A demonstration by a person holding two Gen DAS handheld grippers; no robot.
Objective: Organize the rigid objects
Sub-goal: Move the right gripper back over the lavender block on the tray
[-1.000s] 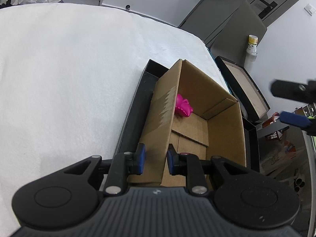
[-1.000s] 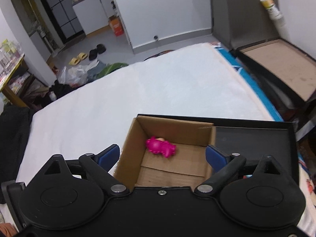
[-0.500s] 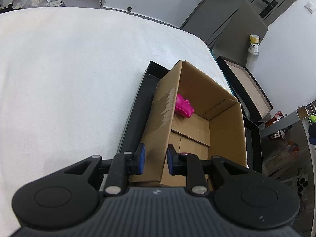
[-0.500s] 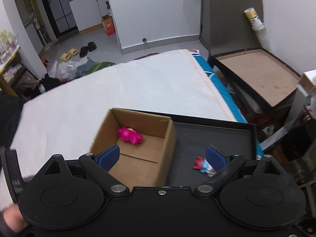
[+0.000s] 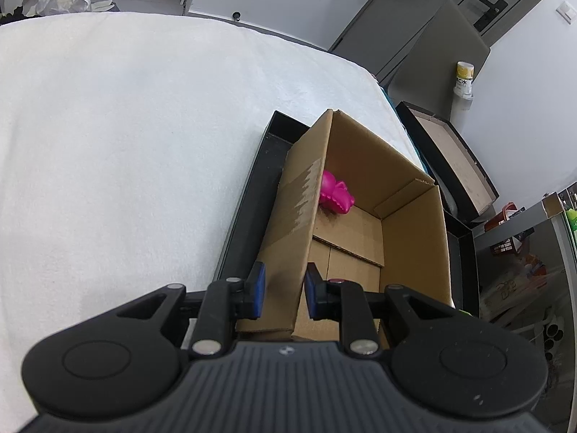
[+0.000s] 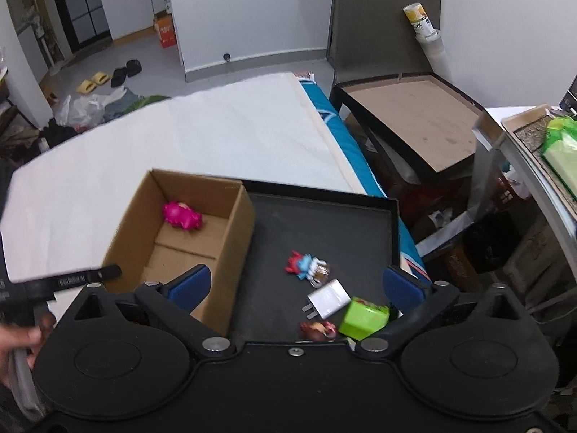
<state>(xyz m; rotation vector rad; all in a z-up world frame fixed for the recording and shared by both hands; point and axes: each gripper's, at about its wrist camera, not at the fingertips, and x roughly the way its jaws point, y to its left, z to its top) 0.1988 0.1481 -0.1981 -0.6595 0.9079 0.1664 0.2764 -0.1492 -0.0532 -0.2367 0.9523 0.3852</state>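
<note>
One pink toy (image 6: 181, 215) lies boxed. Red-blue figure (image 6: 304, 266), charger (image 6: 329, 303), green block (image 6: 364, 317), small figurine (image 6: 319, 329) remain on tray (image 6: 324, 223). Left claw (image 5: 283, 290) clenched on cardboard box (image 5: 414, 252) wall; right claw (image 6: 294, 287) empty, opening.

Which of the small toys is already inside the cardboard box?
The pink toy, lying alone on the cardboard box floor near its far wall. The red-and-blue figure and the green block lie outside, on the black tray.

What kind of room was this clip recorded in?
Most likely a lived-in apartment room. The work surface looks like a white-covered mattress, slippers and shoes lie on the floor beyond it, and white cabinets stand at the back.
</note>
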